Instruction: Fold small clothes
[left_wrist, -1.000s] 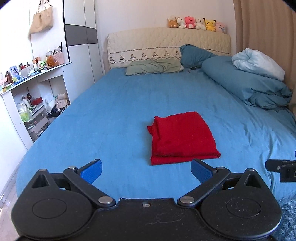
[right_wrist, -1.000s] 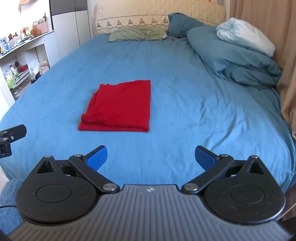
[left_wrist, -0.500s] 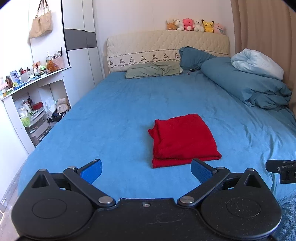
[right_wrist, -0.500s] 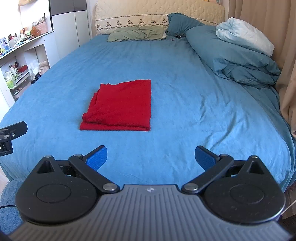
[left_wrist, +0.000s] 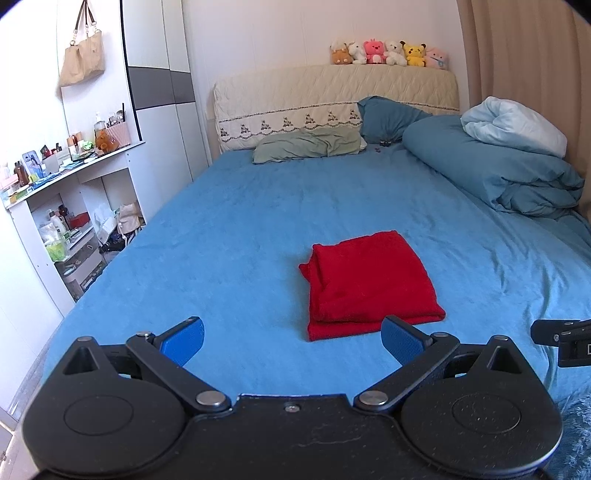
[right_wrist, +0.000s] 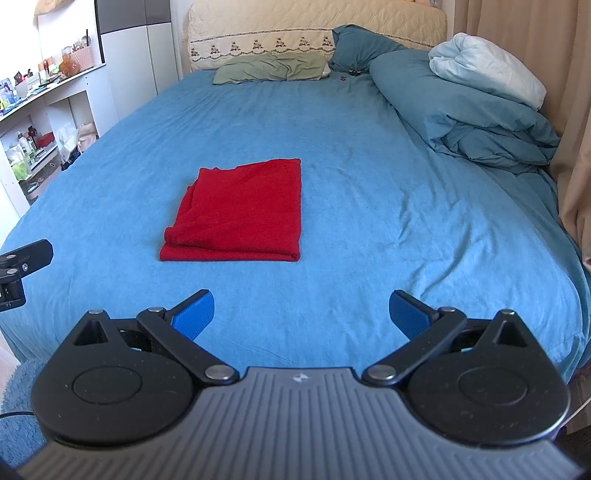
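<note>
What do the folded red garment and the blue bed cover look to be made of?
Red garment: probably a soft knit or fleece, matte, with a fuzzy nap and thick rounded fold edges. Blue bed cover: seemingly a plush, short-pile fabric, matte, showing faint brushed streaks and soft wrinkles. The exact fibre of either cannot be told.

The left gripper (left_wrist: 291, 339) has been tilted slightly upward and drawn back a little, so the folded red garment (left_wrist: 371, 282) is seen lower in its view. The right gripper (right_wrist: 301, 314) has been shifted marginally.
</note>
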